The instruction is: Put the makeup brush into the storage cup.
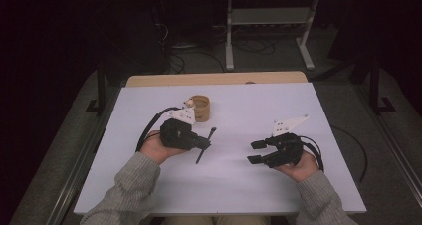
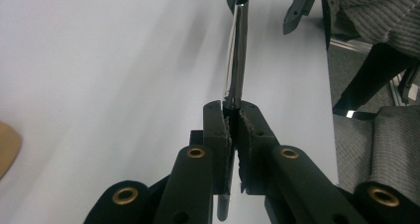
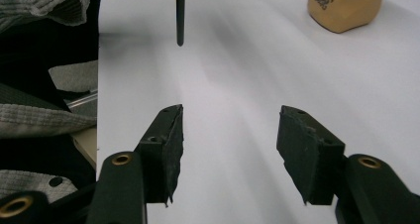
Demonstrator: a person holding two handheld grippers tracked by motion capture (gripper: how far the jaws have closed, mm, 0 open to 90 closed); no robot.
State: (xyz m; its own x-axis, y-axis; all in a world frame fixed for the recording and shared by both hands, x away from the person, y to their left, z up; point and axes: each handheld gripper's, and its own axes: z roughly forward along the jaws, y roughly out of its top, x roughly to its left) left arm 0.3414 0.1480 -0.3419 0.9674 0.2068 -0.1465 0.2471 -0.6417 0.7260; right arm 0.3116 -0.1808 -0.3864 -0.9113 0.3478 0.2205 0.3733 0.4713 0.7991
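Starting at the left side of the table: the left gripper is clenched tight on a thin dark stick, probably a pen or some slim tool, hard to say which. In the left gripper view the stick runs straight out past the pinched pads, with a glossy strip along one side, and a short stub pokes out behind them too, so it's grabbed partway along, not at an end. From above it hangs just over the white top, left of the middle, with its far end pointing at the right hand. My guess is it's being held out that way so the other hand can get at the free end. Behind that hand, toward the far edge, sits a small tan cup, well apart from the action. Over to the right, the right gripper is released, jaws apart with nothing between them, aimed back toward the stick. In the right gripper view the stick's tip sits farther off, ahead and a little left of the gap.
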